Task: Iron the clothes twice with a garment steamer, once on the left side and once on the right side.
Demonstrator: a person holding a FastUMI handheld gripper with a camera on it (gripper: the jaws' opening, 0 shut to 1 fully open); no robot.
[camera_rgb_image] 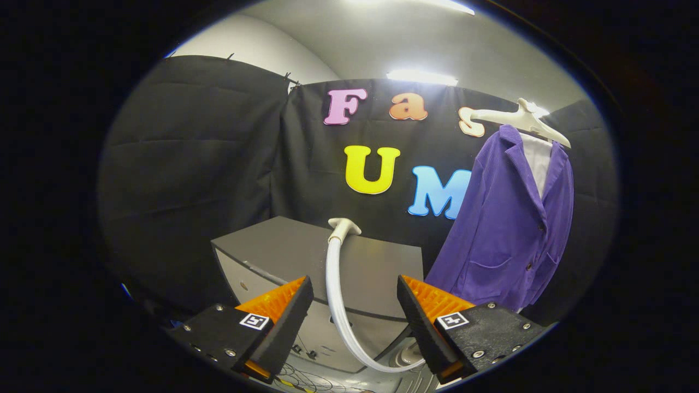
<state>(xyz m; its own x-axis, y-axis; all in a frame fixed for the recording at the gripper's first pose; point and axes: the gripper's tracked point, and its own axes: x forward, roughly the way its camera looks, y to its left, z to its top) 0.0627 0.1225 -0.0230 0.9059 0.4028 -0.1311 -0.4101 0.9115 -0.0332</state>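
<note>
A purple jacket [510, 224] hangs on a white hanger [519, 121] in front of the black cloth wall, beyond my fingers and to the right. The garment steamer's white head [343, 226] rests upright on a grey cabinet [284, 248], just ahead of my fingers. Its white hose [336, 305] curves down from the head and passes between my fingers. My gripper [355, 295] is open with only the hose in the gap, untouched by either finger.
The grey cabinet has a pale front with a small knob [243, 285]. Loose cables [306, 376] lie on the floor below the fingers. Black cloth walls close the booth behind and to the left.
</note>
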